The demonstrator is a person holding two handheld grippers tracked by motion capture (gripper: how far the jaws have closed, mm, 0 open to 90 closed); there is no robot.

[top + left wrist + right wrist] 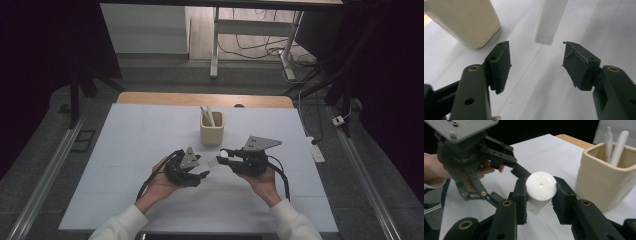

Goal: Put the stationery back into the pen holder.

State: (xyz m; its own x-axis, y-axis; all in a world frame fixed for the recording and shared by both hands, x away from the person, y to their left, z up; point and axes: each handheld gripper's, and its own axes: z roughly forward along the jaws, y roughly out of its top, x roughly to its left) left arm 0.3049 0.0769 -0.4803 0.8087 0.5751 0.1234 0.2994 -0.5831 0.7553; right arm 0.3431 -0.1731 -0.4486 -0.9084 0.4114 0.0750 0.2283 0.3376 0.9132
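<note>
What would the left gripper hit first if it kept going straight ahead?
Probably the white marker held by the right gripper: its end hangs just ahead between the left gripper's open jaws, though depth is unclear.

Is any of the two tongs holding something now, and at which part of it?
The right tongs are shut on a white marker, gripping it just below its round capped end. The left tongs are open and hold nothing; the marker's other end hangs ahead of them.

Pens [207,116] in cup [211,136], mid-table [125,150]
</note>
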